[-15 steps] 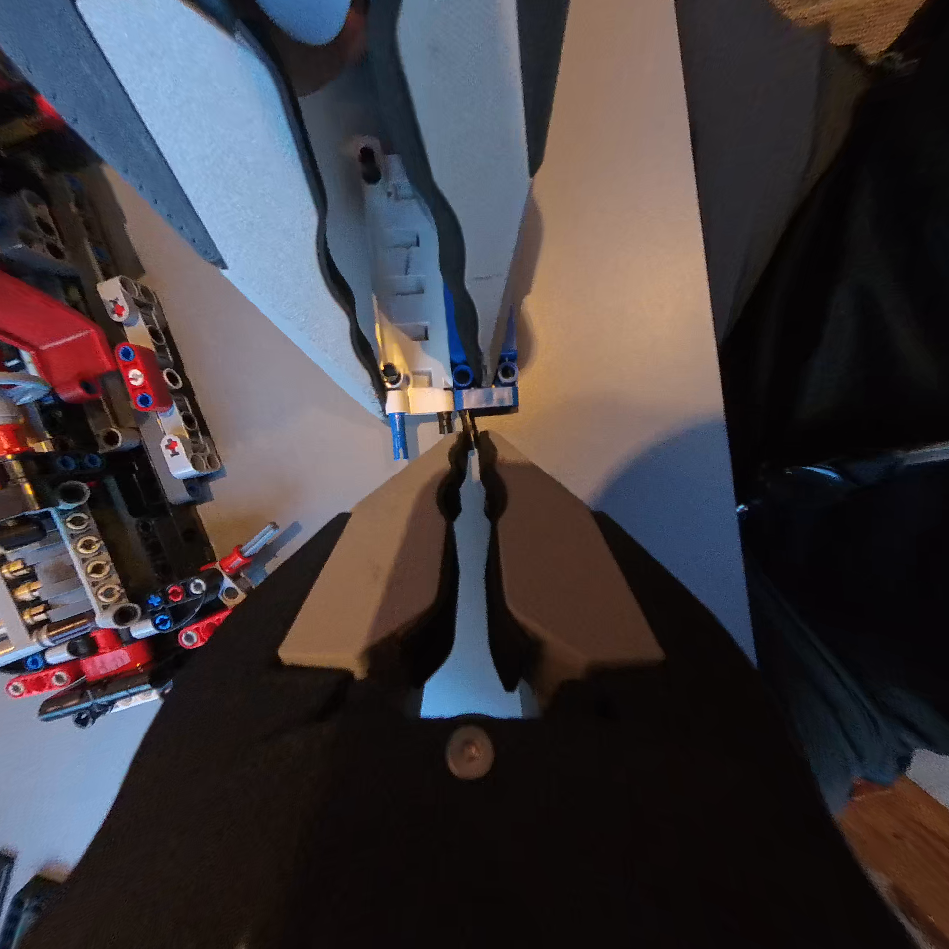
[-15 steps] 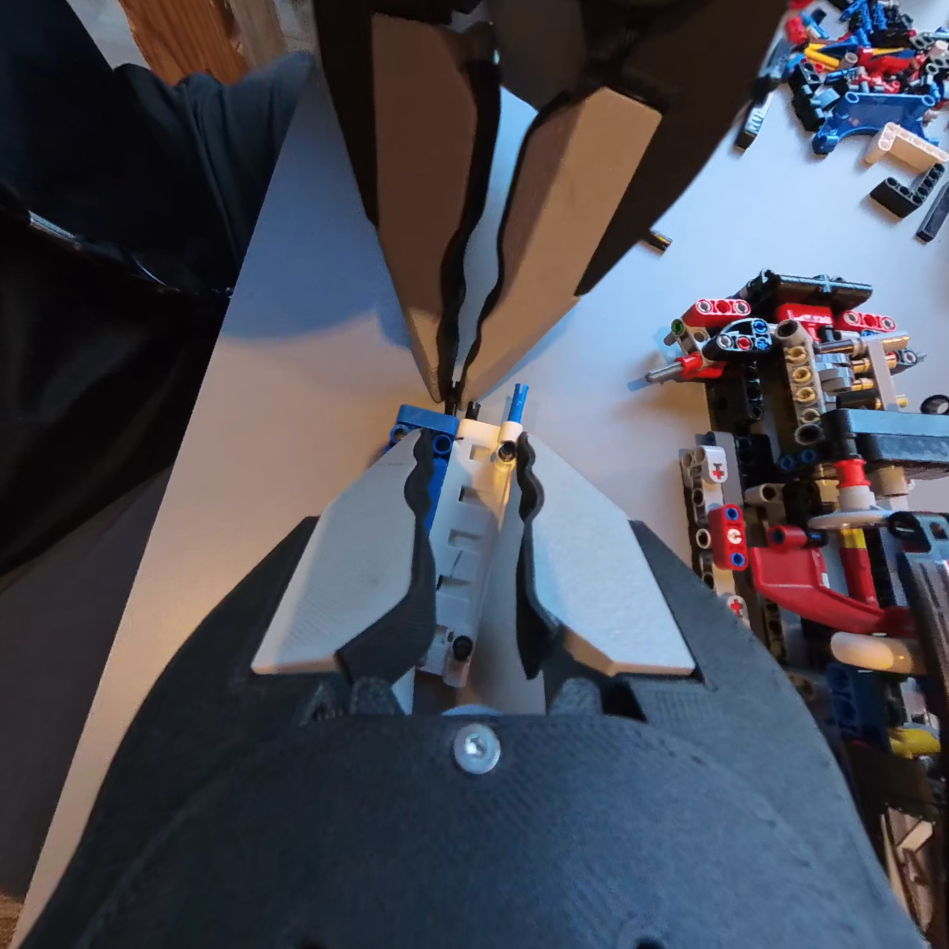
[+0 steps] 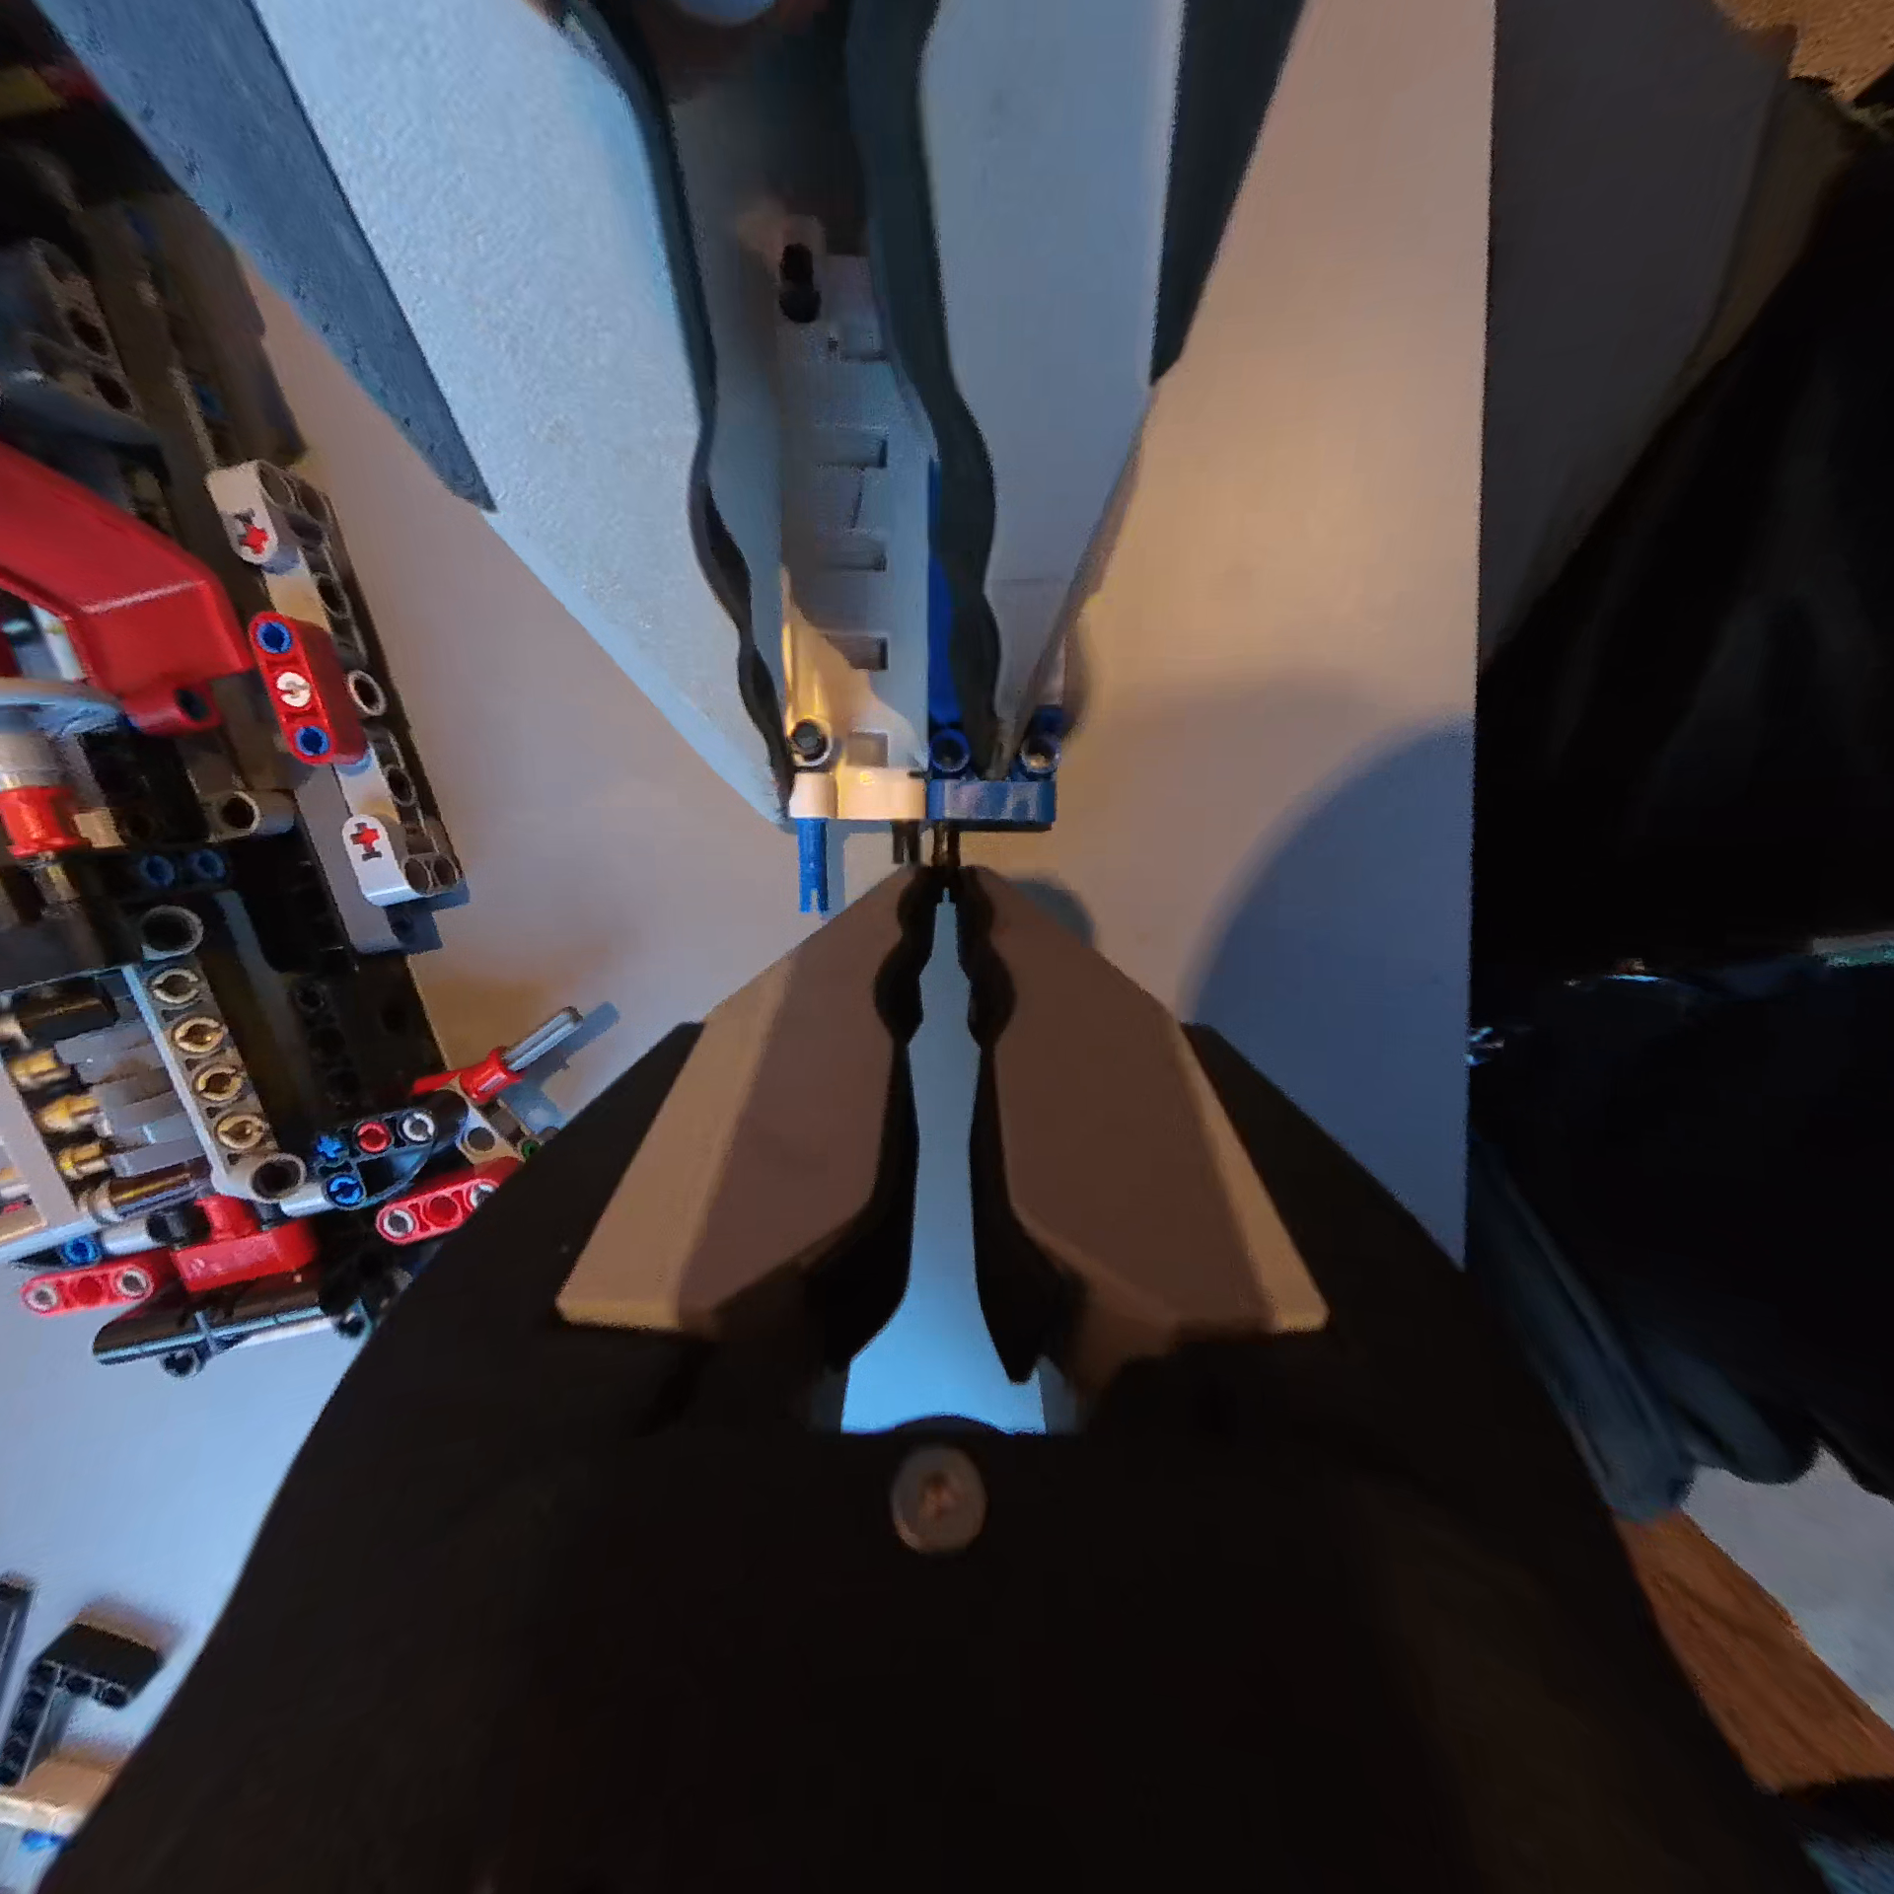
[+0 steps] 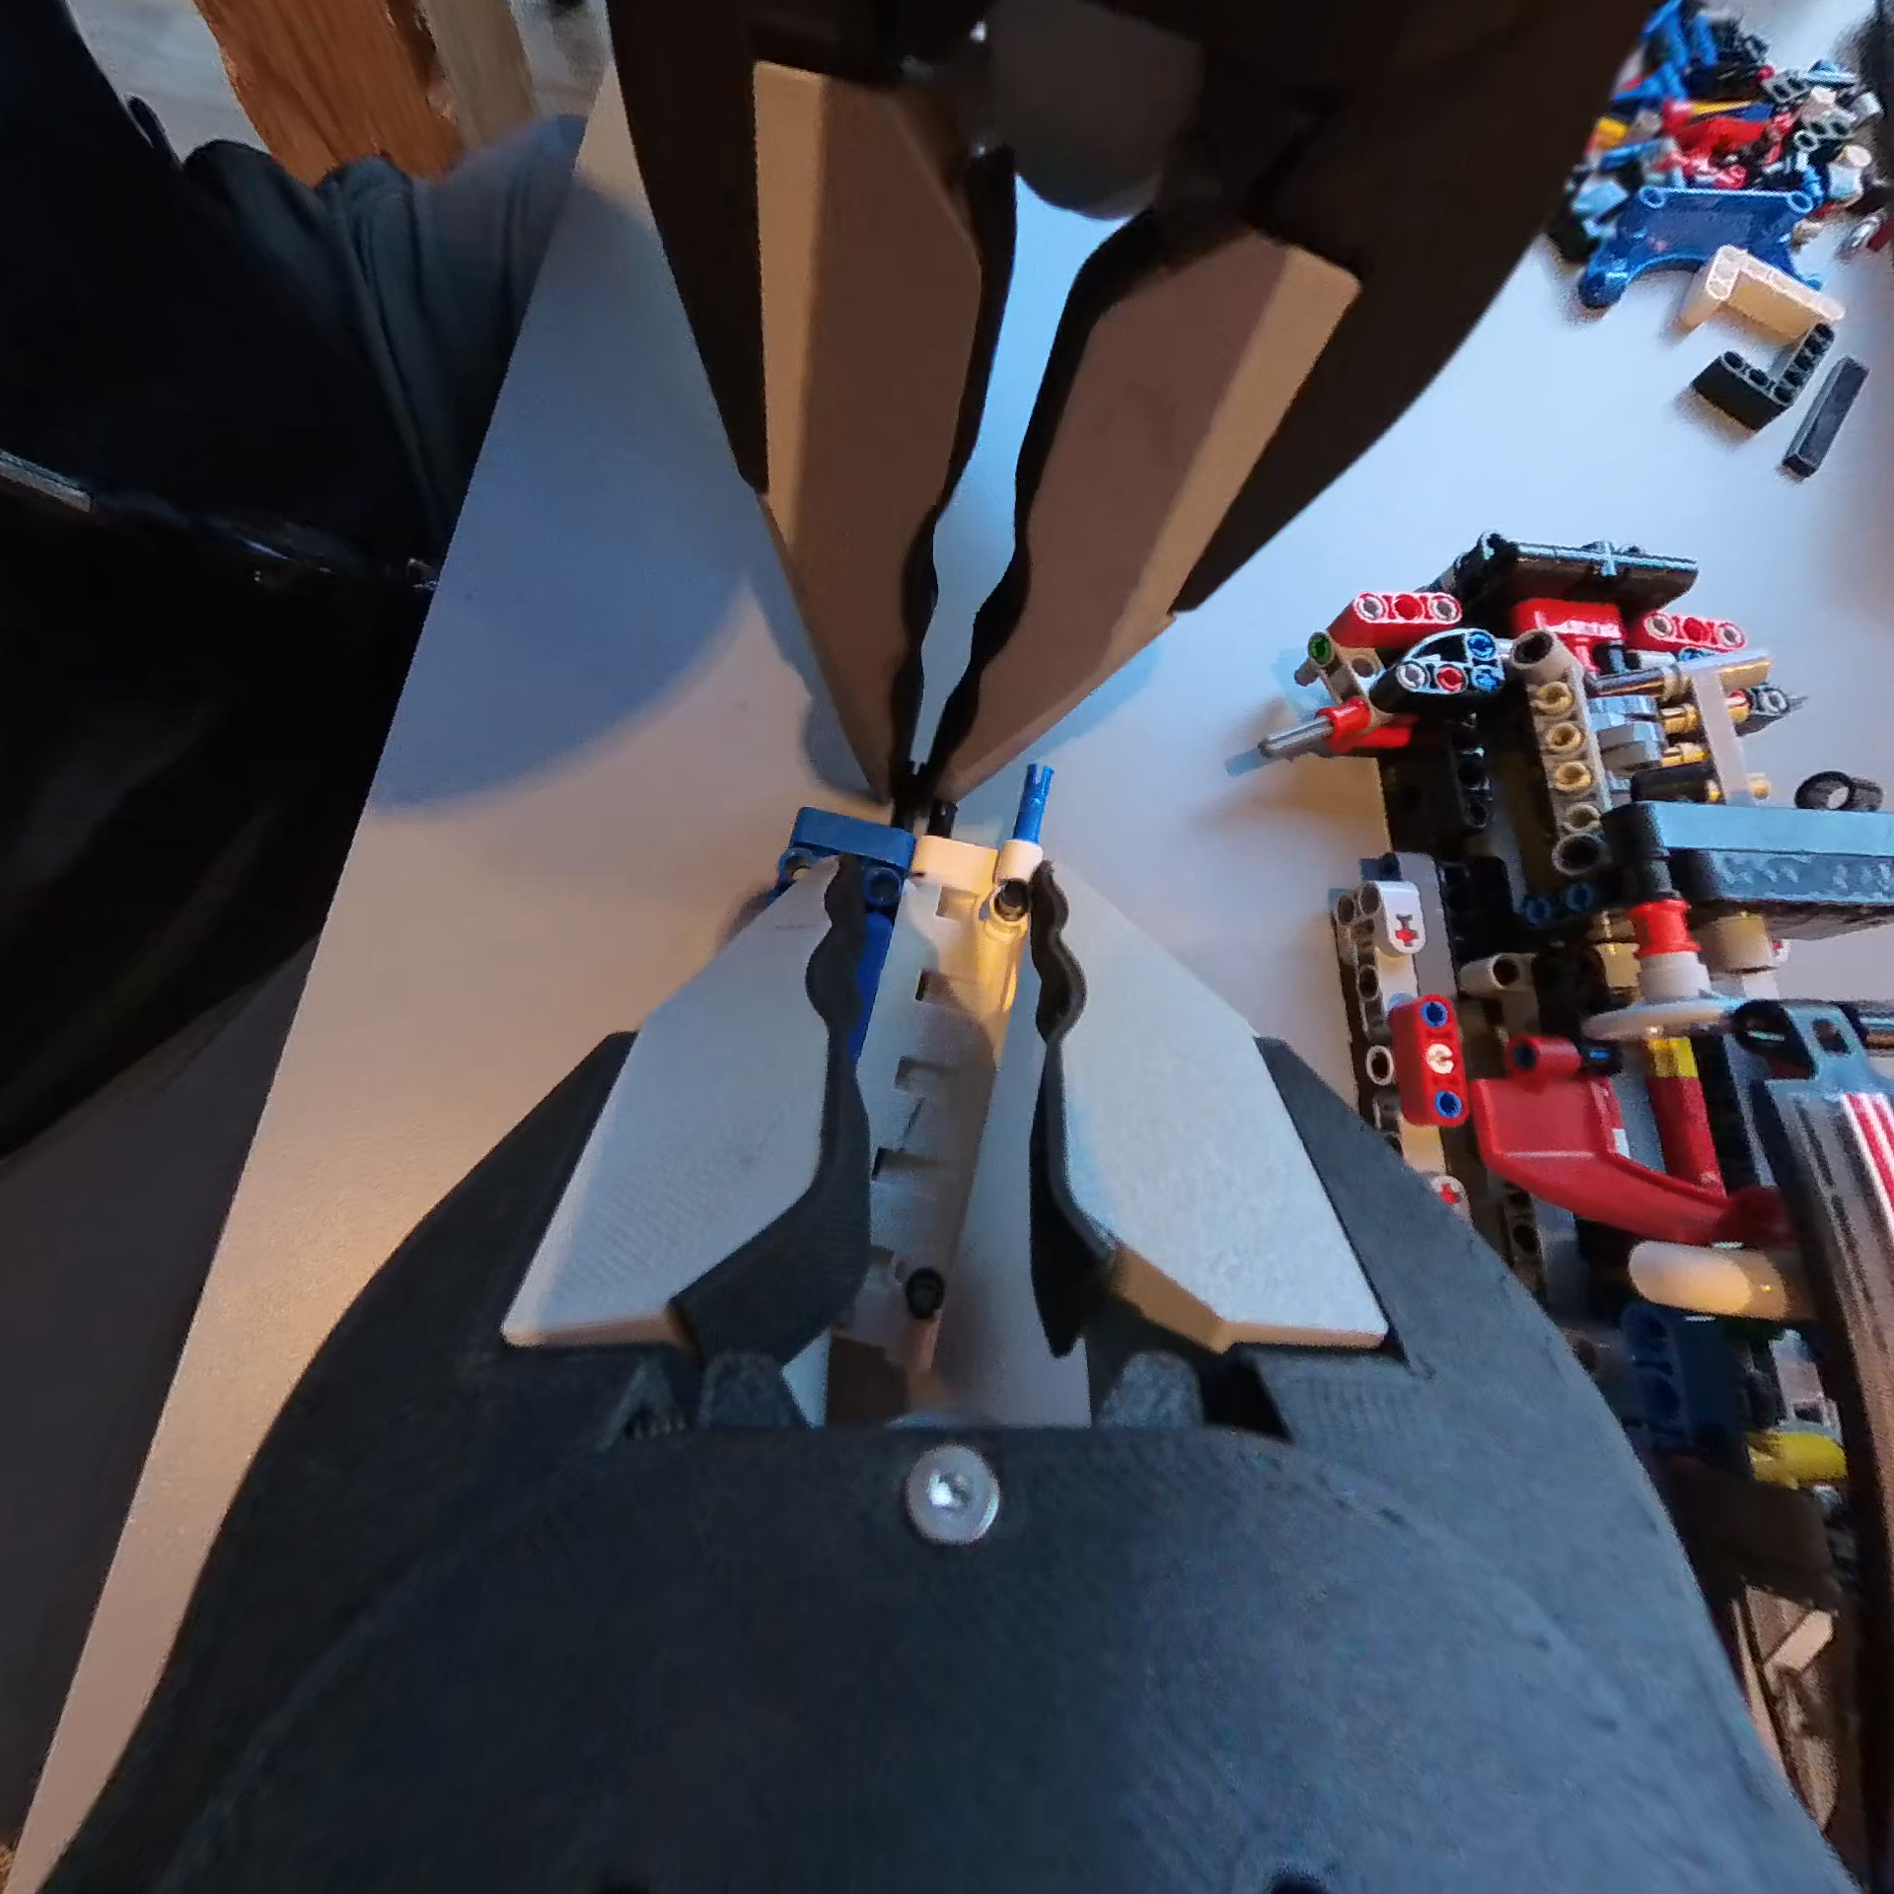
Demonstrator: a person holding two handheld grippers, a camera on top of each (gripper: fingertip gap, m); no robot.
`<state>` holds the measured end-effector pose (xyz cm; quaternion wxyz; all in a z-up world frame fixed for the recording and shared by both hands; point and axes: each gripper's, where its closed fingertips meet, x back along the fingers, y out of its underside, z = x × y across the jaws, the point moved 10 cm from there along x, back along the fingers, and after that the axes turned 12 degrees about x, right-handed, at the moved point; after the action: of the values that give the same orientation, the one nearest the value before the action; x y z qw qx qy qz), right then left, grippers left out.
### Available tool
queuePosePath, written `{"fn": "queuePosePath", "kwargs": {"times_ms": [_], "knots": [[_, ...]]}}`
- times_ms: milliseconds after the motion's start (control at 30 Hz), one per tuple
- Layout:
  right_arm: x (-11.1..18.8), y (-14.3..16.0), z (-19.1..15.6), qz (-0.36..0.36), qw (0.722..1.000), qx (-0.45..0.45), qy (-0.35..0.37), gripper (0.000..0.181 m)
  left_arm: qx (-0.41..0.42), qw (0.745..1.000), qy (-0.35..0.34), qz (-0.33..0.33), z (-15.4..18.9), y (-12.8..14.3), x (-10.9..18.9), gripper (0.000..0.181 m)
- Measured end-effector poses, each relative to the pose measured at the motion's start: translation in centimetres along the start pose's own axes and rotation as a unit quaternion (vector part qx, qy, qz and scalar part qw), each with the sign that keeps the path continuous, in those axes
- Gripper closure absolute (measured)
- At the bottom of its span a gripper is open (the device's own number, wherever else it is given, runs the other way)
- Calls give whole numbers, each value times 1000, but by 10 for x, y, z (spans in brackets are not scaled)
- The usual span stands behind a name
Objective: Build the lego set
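Observation:
My right gripper (image 4: 943, 902) is shut on a white panel assembly (image 4: 943, 1025) with a blue beam (image 4: 856, 835) at its front end and a blue axle pin (image 4: 1030, 805) sticking out. My left gripper (image 3: 938, 883) faces it tip to tip and is shut on a small black pin (image 3: 941, 849) at the joint between the white panel (image 3: 840, 574) and the blue beam (image 3: 989, 799). A second black pin stub sits beside it. Both are held just above the white table (image 3: 615, 779). The left gripper also shows from above in the right wrist view (image 4: 917, 789).
A large, partly built red, black and grey vehicle (image 4: 1589, 922) lies on the table to the right of the right gripper; in the left wrist view it is at the left (image 3: 154, 922). Loose parts (image 4: 1722, 154) are piled far right. Dark cloth (image 4: 205, 512) hangs past the table edge.

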<state>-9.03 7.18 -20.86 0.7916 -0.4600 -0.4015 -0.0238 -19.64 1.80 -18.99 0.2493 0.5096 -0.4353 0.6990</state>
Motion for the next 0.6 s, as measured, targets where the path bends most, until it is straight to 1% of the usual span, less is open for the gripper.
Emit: {"fn": "queuePosePath", "kwargs": {"times_ms": [200,367,533,600], "knots": [[-1,0,1,-1,1000,-6,-5,152,7,999,6,31,-1,6,0,181],[-1,-1,-1,-7,1000,0,7,151,50,996,60,31,-7,6,0,181],[-3,0,1,-15,1000,-8,-1,151,25,999,42,14,-3,0,0,180],[-2,0,2,-17,1000,-8,-6,152,-9,1000,22,10,0,-2,-1,180]]}}
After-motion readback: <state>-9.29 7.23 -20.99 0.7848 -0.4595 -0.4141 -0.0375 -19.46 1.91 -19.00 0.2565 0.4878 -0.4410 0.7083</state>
